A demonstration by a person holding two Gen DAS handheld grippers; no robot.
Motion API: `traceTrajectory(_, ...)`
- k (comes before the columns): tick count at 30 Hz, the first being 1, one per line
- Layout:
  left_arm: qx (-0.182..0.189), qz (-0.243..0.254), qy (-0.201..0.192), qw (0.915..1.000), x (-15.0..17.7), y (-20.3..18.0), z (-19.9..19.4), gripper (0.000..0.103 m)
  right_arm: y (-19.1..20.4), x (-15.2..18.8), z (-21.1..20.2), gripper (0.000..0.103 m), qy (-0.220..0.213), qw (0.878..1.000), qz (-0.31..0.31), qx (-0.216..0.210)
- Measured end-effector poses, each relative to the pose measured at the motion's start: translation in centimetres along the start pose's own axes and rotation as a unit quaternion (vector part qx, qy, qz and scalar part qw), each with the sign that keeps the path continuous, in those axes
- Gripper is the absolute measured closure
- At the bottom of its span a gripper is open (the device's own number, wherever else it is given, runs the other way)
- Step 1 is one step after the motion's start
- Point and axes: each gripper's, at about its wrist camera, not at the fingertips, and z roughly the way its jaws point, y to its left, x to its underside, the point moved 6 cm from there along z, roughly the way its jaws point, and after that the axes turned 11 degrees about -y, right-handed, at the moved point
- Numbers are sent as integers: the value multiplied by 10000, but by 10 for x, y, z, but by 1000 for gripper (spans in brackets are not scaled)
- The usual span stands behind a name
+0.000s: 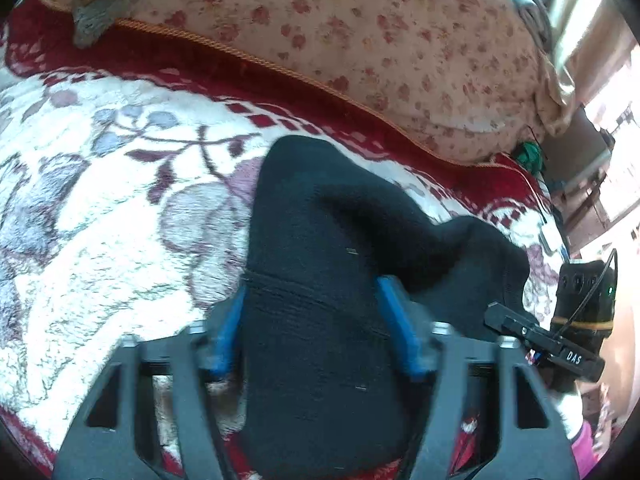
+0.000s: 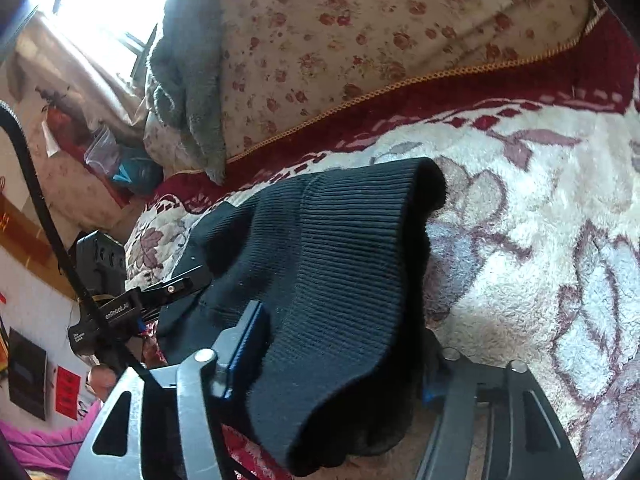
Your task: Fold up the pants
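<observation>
Black ribbed knit pants [image 1: 320, 264] fill the lower middle of the left wrist view, lying on a cream plush blanket with mauve flowers and a dark red border [image 1: 100, 200]. The left gripper [image 1: 312, 292] has its two blue-padded fingers [image 1: 390, 312] set on either side of the pants' ribbed band, the jaws partly spread with the thick fabric bunched between them and the pads against the cloth on both sides. At the right edge of that view the right gripper [image 1: 516, 322] reaches into the same dark cloth.

From the right wrist view the pants [image 2: 340, 272] rise from the bottom centre toward mid-frame, their ribbed band folded over in a thick roll above the blanket [image 2: 540, 240]. The right gripper [image 2: 340, 344] holds this roll between its fingers; the left blue pad [image 2: 252, 336] lies against the fabric, while the other pad is mostly hidden beneath it. The left gripper [image 2: 176, 286] shows at the left edge, touching the pants.

Beyond the blanket, along the top of both views, lies a beige quilt printed with small red flowers [image 1: 380, 40], with a grey fleece cloth [image 2: 188, 80] draped over it.
</observation>
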Motion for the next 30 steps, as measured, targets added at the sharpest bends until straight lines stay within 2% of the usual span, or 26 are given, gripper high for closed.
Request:
traceTrajectory(3, -11, 245, -70, 9997, -1, -7, -2, 63, 6, 2, 1, 54, -3, 9998, -216, 8)
traceTrajectory(5, 84, 182, -80, 9998, -4, -8, -6, 72, 6, 1, -1, 57, -50, 9999, -113, -82)
traceTrajectory(7, 176, 118, -95, 9997, -8, -8, -12, 74, 8, -2, -5, 60, -97, 9998, -88, -142)
traceTrajectory(12, 92, 130, -337, 9993, -20, -8, -32, 74, 29, -9, -7, 63, -133, 9992, -263, -285)
traceTrajectory(18, -119, 26, -671, 9977, -41, 16, -68, 75, 65, -19, 8, 63, -87, 9976, -520, -443)
traceTrajectory(30, -842, -163, -1224, 9888, -62, 87, -137, 75, 156, -25, 77, 63, 220, 9903, -1063, -865)
